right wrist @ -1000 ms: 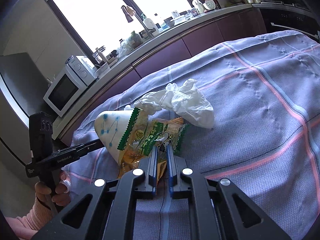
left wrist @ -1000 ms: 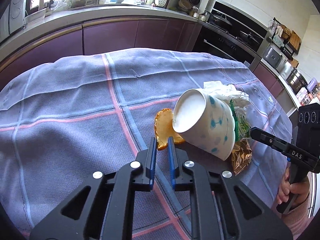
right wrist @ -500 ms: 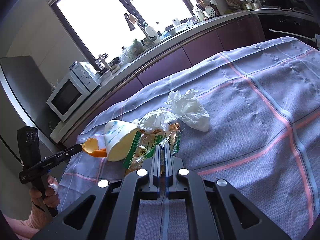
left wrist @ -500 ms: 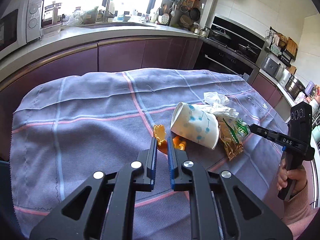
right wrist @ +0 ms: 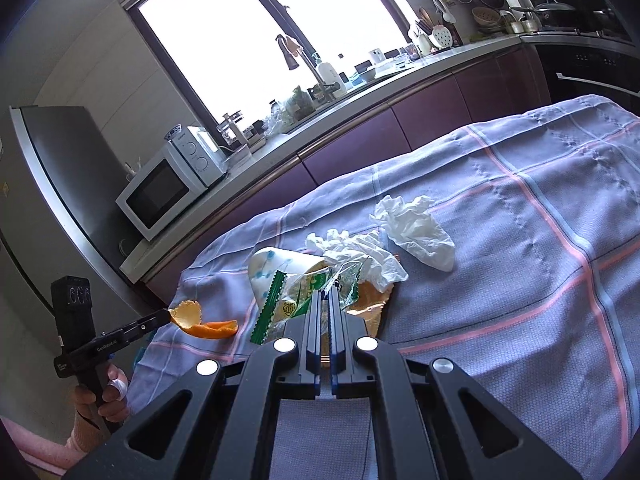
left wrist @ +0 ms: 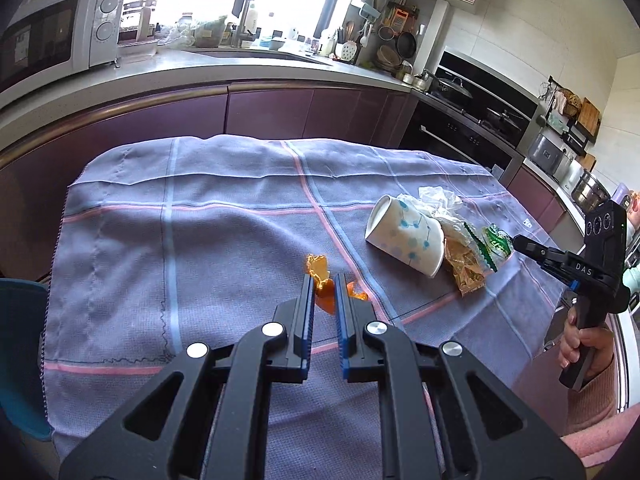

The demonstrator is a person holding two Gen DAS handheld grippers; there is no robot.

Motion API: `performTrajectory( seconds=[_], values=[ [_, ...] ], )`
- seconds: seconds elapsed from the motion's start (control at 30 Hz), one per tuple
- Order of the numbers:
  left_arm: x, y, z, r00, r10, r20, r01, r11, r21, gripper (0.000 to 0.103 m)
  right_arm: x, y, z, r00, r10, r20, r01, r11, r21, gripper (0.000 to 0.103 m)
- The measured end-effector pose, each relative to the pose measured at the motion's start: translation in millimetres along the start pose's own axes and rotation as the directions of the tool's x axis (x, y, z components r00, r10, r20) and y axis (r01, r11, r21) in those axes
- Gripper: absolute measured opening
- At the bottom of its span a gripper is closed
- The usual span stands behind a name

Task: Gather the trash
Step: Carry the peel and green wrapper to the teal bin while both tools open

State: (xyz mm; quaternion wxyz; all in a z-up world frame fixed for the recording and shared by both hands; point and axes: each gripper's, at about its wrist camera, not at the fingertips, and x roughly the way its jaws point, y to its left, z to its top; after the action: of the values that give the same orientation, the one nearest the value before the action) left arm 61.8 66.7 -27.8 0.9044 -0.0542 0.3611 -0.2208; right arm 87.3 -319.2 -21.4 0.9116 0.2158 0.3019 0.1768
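Paper cup lies on side on checked tablecloth, long axis level, open mouth toward microwave, base against snack wrapper. Two crumpled tissues just beyond cup. Left claw narrow, clamped on orange peel, peel lifted clear of cloth, well apart from cup. Right claw pinched tight on green-edged wrapper beside cup. Versus a second ago: peel then lay touching cup mouth, cup loomed close; now both left claw and peel drawn away.
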Motion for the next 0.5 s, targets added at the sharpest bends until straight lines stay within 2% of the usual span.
performTrajectory(
  seconds=[0.17, 0.23, 0.33, 0.5],
  values=[
    [-14.0, 10.7, -7.7, 1.0, 0.009, 0.009, -0.009, 1.0, -0.008, 0.011, 3.4, 15.4, -2.0, 0.999, 0.039, -0.013, -0.039, 0.999, -0.025, 0.002],
    [-11.9, 15.4, -12.6, 1.0, -0.003, -0.017, 0.003, 1.0, -0.009, 0.011, 9.0, 21.9, -3.8, 0.998, 0.056, -0.027, -0.057, 0.998, -0.032, 0.002],
    [-2.3, 22.3, -20.8, 0.998, 0.027, -0.059, -0.028, 0.999, -0.018, 0.012, 18.6, 30.9, -7.0, 0.995, 0.08, -0.052, -0.083, 0.996, -0.042, 0.002],
    [12.3, 32.7, -31.3, 0.993, 0.026, -0.112, -0.031, 0.999, -0.043, 0.027, 32.9, 46.4, -12.2, 0.99, 0.108, -0.09, -0.114, 0.992, -0.058, 0.002]
  ],
)
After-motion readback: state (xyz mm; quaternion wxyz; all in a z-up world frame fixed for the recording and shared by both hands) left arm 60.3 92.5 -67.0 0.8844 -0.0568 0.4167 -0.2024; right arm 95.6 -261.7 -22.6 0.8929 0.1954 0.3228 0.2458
